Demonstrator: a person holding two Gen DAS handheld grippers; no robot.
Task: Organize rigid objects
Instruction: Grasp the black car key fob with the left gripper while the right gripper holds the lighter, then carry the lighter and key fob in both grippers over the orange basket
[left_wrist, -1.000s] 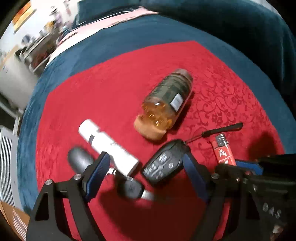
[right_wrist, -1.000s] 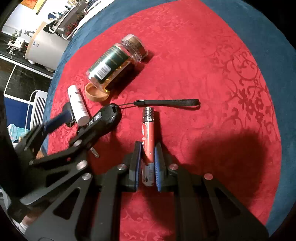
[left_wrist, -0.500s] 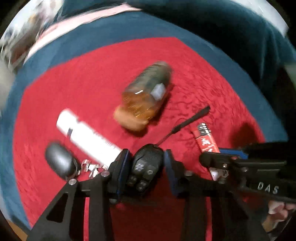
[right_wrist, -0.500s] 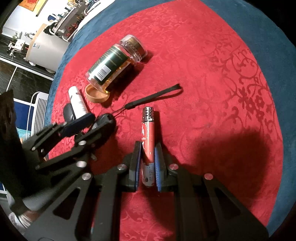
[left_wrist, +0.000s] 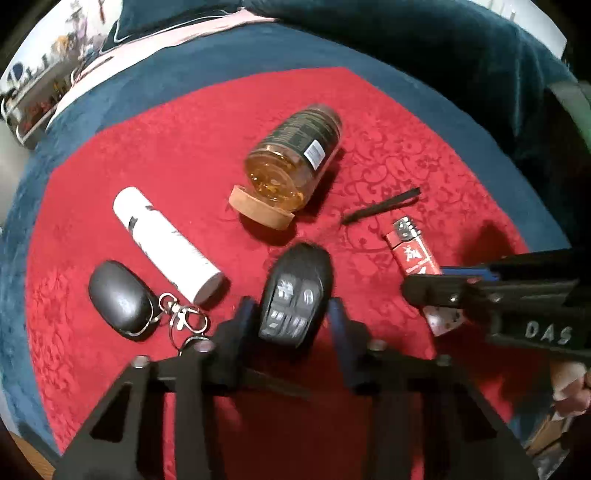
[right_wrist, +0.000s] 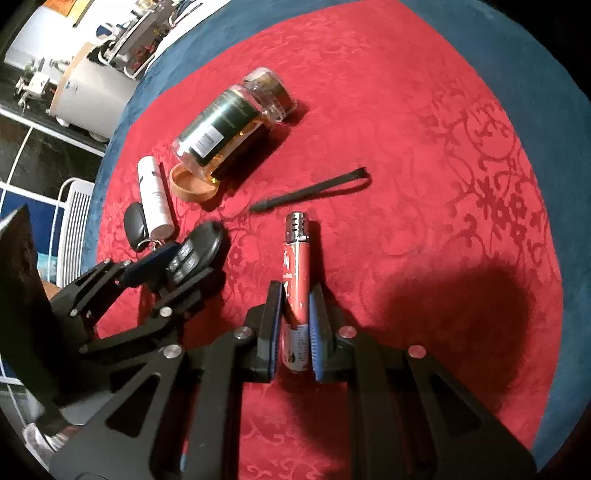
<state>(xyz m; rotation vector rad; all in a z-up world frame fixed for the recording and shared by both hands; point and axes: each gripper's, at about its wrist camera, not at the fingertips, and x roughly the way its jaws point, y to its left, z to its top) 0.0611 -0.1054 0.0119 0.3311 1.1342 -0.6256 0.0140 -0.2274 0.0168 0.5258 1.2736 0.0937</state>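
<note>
A black remote key (left_wrist: 295, 295) with grey buttons lies between the blue pads of my left gripper (left_wrist: 293, 314), whose jaws are closing and touch both its sides. Its black wrist strap (left_wrist: 380, 205) trails away on the red cloth (left_wrist: 166, 147). In the right wrist view the same remote key (right_wrist: 195, 251) sits in the left gripper (right_wrist: 177, 266) at the left. My right gripper (right_wrist: 295, 325) is shut on the lower end of a red lighter (right_wrist: 295, 266), metal head pointing away. The lighter (left_wrist: 412, 251) also shows at the right of the left wrist view.
An amber jar (left_wrist: 295, 162) lies on its side against a tan lid (left_wrist: 260, 208). A white tube (left_wrist: 166, 240) and a grey key fob (left_wrist: 120, 299) with a key ring (left_wrist: 181, 317) lie left of the remote. Blue blanket (left_wrist: 258, 55) surrounds the cloth.
The left jaws have narrowed from wide open around the remote key to touching it. The remote turned to point away and its strap swung along. The right gripper and lighter stayed put.
</note>
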